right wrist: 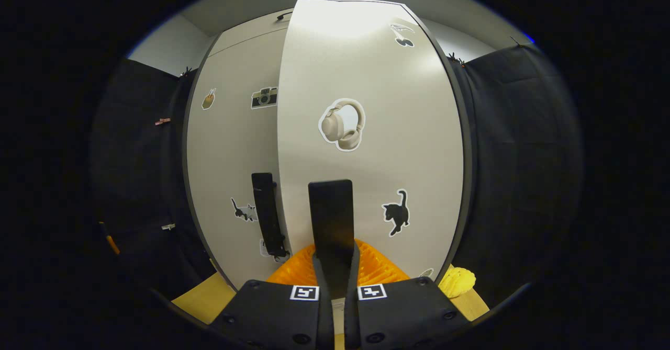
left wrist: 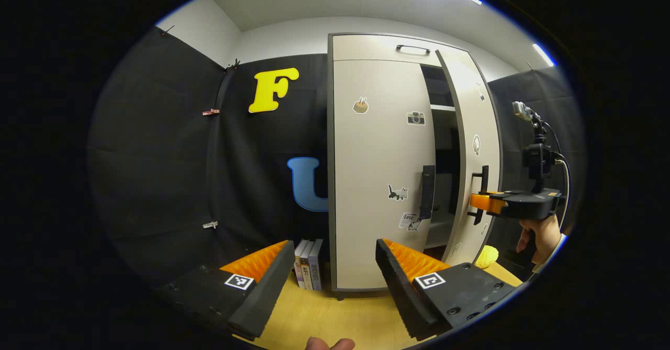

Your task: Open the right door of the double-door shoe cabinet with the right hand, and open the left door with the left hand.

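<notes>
The left gripper (left wrist: 335,266) hangs spread, short of the closed left door (left wrist: 384,172) and its handle (left wrist: 427,192). Farther off, the right gripper (right wrist: 335,266) pinches the right handle (right wrist: 331,219) of the right door (right wrist: 366,146), which stands partly open. The cabinet (left wrist: 366,46) stands at the table's (left wrist: 324,313) far edge. Risk: pulling off the hinge arc could slip the grip or shift the cabinet.

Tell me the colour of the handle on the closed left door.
Black. The left door's handle shows best in the left gripper view.
</notes>
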